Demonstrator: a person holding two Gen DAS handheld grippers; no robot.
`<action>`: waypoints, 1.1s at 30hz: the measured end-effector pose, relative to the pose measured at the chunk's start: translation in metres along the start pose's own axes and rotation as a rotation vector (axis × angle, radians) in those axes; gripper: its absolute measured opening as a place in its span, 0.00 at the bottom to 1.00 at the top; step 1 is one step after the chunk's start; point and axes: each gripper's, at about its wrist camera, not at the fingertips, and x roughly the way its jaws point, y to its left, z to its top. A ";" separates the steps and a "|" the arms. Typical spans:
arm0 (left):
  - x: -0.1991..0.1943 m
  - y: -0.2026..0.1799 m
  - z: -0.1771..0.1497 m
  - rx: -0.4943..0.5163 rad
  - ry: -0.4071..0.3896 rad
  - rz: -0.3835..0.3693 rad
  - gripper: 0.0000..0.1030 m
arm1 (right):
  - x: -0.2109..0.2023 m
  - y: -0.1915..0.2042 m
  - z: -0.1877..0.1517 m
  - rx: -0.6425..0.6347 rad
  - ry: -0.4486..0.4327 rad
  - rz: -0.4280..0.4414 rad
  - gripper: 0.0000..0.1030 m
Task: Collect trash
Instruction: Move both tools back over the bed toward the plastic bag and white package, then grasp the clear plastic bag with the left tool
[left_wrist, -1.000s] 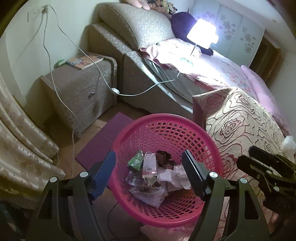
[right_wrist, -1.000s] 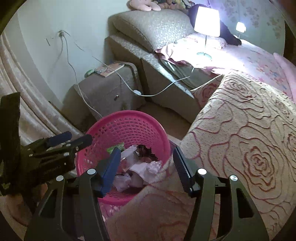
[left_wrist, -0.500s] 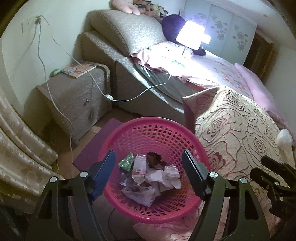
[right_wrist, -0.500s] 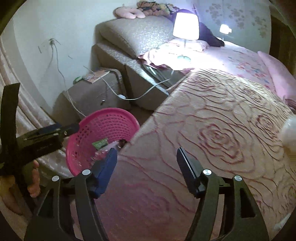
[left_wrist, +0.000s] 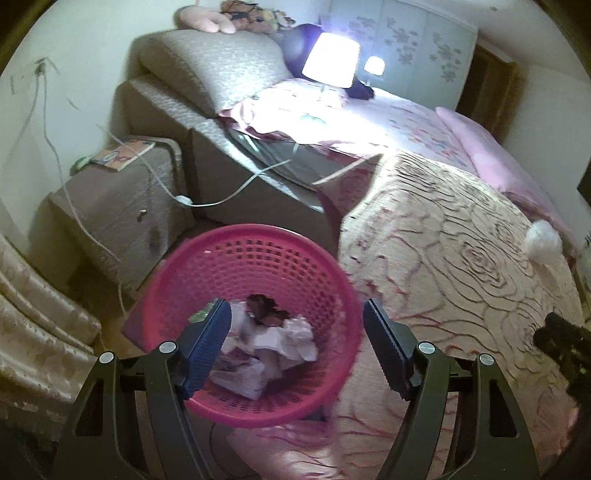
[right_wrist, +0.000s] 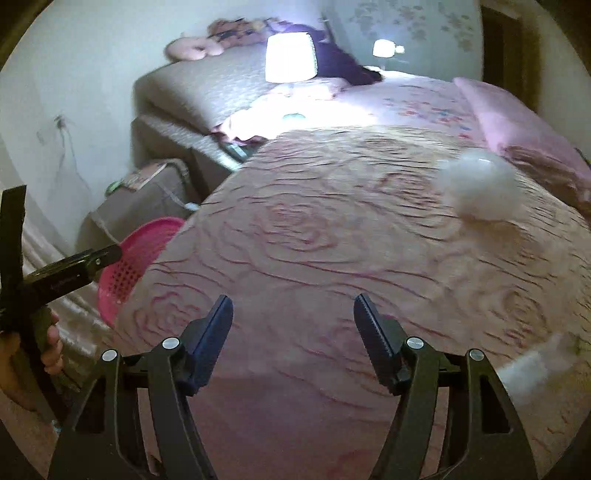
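Note:
A pink mesh basket (left_wrist: 266, 254) stands on the floor beside the bed and holds crumpled paper and wrappers (left_wrist: 284, 336). My left gripper (left_wrist: 295, 332) is open and empty just above the basket. A white crumpled wad (right_wrist: 476, 188) lies on the rose-patterned bedspread (right_wrist: 332, 240), far right; it also shows in the left wrist view (left_wrist: 543, 240). My right gripper (right_wrist: 293, 325) is open and empty over the bedspread, well short of the wad. A second pale scrap (right_wrist: 532, 365) lies blurred at the bed's right edge. The basket's rim (right_wrist: 140, 240) shows left of the bed.
A bedside cabinet (left_wrist: 110, 206) with a book and trailing white cable (left_wrist: 221, 195) stands left of the basket. A lit lamp (left_wrist: 330, 59) sits on the bed near the padded headboard (left_wrist: 207, 70). Curtains (left_wrist: 33, 332) hang at left. A purple mat lies under the basket.
My right gripper has swung right, away from the basket and out over the bedspread, bringing the white wad into view. My left gripper has drawn closer over the basket, still open.

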 end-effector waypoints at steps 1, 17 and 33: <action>-0.001 -0.007 -0.001 0.015 0.001 -0.007 0.69 | -0.005 -0.007 -0.002 0.009 -0.007 -0.015 0.64; 0.003 -0.135 0.011 0.232 0.006 -0.160 0.76 | -0.070 -0.132 -0.036 0.206 -0.086 -0.248 0.65; 0.026 -0.297 0.056 0.441 0.005 -0.343 0.80 | -0.092 -0.203 -0.073 0.375 -0.100 -0.280 0.66</action>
